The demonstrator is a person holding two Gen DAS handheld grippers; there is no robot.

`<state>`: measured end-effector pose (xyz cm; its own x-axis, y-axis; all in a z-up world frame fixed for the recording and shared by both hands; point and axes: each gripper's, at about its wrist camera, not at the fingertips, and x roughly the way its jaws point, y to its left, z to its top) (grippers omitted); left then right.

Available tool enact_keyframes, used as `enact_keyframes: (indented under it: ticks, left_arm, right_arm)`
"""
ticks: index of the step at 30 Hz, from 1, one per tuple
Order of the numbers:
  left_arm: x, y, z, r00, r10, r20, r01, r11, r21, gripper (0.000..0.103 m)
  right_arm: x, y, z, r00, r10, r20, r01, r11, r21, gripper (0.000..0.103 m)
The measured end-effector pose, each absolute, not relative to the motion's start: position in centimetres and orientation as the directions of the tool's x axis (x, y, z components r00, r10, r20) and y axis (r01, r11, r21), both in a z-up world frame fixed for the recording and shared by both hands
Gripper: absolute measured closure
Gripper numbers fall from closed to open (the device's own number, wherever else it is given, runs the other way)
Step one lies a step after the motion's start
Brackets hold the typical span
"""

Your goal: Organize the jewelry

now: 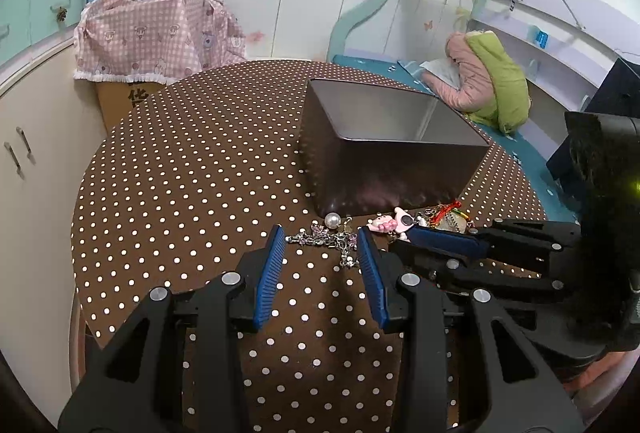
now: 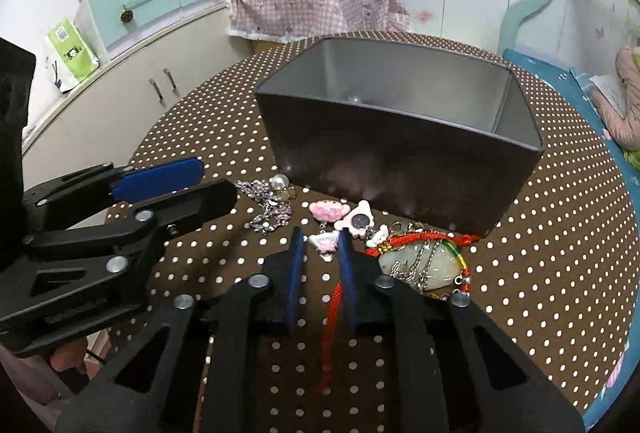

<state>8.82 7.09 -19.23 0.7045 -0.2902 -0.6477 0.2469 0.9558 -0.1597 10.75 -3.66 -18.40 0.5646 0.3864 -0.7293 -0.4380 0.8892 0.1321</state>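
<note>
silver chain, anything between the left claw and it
Nothing visible. The left claw is open with the silver chain lying on the dotted cloth right between its fingertips; the pearl and the metal box sit beyond it.

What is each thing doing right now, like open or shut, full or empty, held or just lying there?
left gripper: open, fingers either side of the silver chain.
right gripper: open, a small pink charm between its fingertips.
metal box: upright, no lid, nearly empty; something small inside.
silver chain: lying loose on the table.
pearl bead: lying by the box.
pink charms: lying on the table.
jade pendant: lying flat, red cord tangled around it.
</note>
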Motion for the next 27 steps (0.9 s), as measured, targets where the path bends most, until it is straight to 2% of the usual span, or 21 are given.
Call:
enact_keyframes:
  ticks: [7, 19, 27]
  left_arm:
    - [8.9, 7.1, -19.5, 0.696, -0.303, -0.651, 0.256, 0.952, -0.169, 0.064]
    - [9.2, 4.7, -18.3, 0.686, -0.374, -0.624, 0.339, 0.923, -0.181, 0.064]
    - [10.6, 1.4, -18.5, 0.646, -0.414, -0.641, 0.399, 0.899, -0.179, 0.064]
  right_arm:
    - [10.9, -3.5, -18.6, 0.575, 0.368, -0.731, -0.436, 0.894, 0.108, 0.09]
    - [10.3, -7.8, -15.7, 0.595, 0.452, -0.664, -0.387, 0.886, 0.257, 0.091]
    - [10.1, -11.0, -15.2, 0.635, 0.42, -0.648, -0.318, 0.907, 0.276, 0.091]
